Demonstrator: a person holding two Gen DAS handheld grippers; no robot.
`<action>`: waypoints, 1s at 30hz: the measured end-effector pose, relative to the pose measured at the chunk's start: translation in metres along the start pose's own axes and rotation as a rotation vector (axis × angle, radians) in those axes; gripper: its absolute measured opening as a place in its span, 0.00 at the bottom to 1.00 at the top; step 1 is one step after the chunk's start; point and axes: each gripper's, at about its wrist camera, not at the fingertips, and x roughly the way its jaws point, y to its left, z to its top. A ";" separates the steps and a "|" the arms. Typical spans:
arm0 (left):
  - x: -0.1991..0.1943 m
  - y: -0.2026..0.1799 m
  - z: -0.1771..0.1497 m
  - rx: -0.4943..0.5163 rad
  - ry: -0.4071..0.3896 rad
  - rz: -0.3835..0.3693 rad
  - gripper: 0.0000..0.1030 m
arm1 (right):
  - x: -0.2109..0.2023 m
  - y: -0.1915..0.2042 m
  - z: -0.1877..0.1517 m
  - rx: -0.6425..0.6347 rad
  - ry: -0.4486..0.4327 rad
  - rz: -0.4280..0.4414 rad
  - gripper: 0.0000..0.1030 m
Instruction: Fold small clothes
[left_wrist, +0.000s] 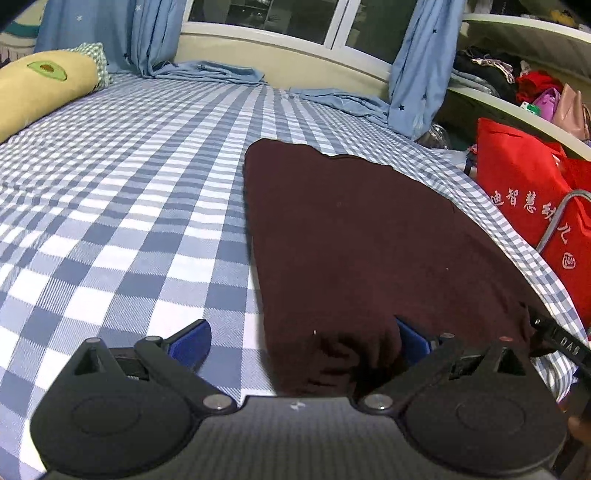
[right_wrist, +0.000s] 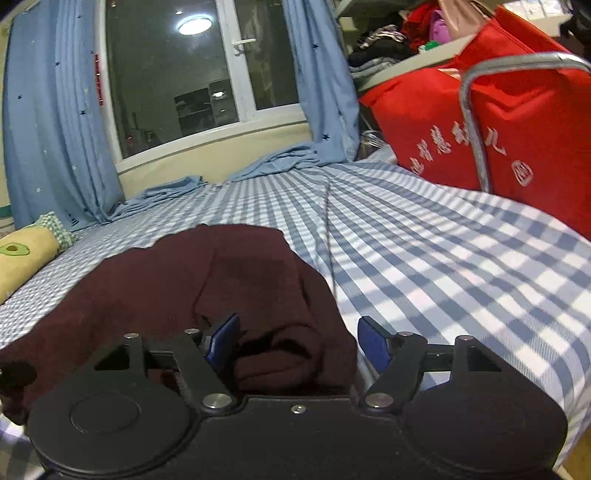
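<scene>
A dark maroon garment (left_wrist: 354, 236) lay on the blue-and-white checked bedsheet (left_wrist: 122, 206), toward the side of the bed nearest the red bag (left_wrist: 524, 184). In the left wrist view its long axis ran from the gripper's end of the bed away toward the window (left_wrist: 288, 18), the far end narrowing to a rounded tip that pointed at the blue curtains (left_wrist: 417, 70). The left gripper (left_wrist: 303, 341) stood spread wide, its blue-padded fingers (left_wrist: 192, 338) apart, with the near edge of the garment bunched between them and covering part of the right-hand pad. The right gripper (right_wrist: 297, 341) was likewise spread, a rumpled fold of the same garment (right_wrist: 207, 280) sitting between its fingers (right_wrist: 223, 338) without being pinched. From that side the cloth looked heaped and creased near the gripper. A yellow avocado pillow (left_wrist: 40, 92) lay at the far left of the bed, well apart from the garment.
</scene>
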 end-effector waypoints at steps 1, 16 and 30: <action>0.000 -0.001 -0.001 0.002 -0.001 0.003 1.00 | 0.001 -0.001 -0.002 0.000 -0.003 -0.010 0.73; 0.003 -0.013 -0.009 0.044 -0.012 0.044 1.00 | 0.021 -0.007 0.023 0.047 0.047 0.094 0.78; -0.025 0.002 0.021 -0.050 -0.098 -0.052 0.99 | 0.032 -0.007 -0.005 -0.022 0.006 0.087 0.59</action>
